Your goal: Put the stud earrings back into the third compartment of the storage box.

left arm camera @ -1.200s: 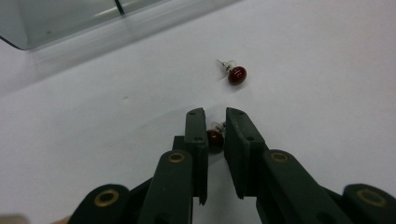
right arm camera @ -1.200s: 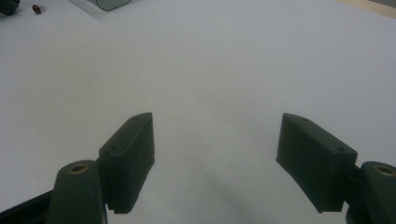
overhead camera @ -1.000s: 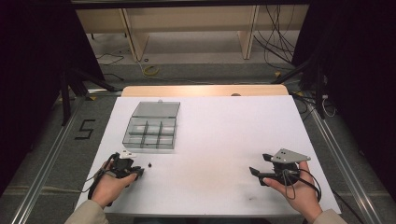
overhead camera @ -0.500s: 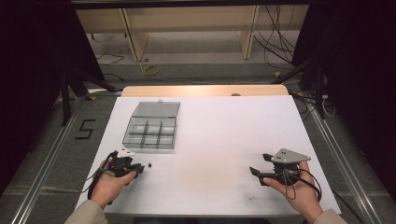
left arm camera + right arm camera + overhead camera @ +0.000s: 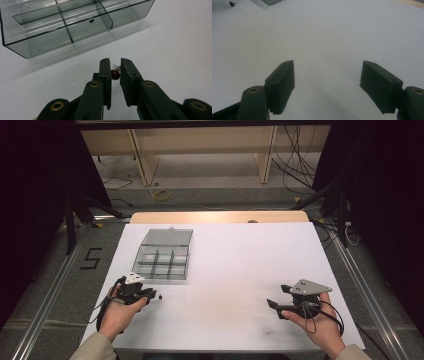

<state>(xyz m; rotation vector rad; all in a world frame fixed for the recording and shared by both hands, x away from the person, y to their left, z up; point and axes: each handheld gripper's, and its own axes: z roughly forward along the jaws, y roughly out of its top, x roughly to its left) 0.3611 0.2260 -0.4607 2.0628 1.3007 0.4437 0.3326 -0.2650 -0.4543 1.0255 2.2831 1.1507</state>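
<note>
High view: a smoky transparent plastic organiser box with 6 compartments [image 5: 162, 262] sits on the white table [image 5: 235, 265], its lid folded open at the far side. The left gripper [image 5: 151, 294] rests in the person's left hand [image 5: 119, 312] just in front of the box's near edge, jaws pointing right toward a small dark speck on the table, which I judge to be the small brown bead-like part [image 5: 160, 296]. The right gripper [image 5: 271, 306], held in the right hand [image 5: 320, 326] and topped by its grey plate, lies well apart on the right side of the table.

Left gripper view: the 2 black jaws stand narrowly apart with the small brown part [image 5: 115, 74] between them, touching the left jaw; a pale glint sits at its far end. Whether the right jaw presses it cannot be told, so the grip looks close but unconfirmed. The box [image 5: 75, 22] lies straight ahead and slightly left, near, with a tiny dark item in 1 middle compartment.

Right gripper view: the jaws are spread wide over bare table [image 5: 337, 37], holding nothing. The left hand is clearly the nearer one, and the box is ahead of its jaws.
</note>
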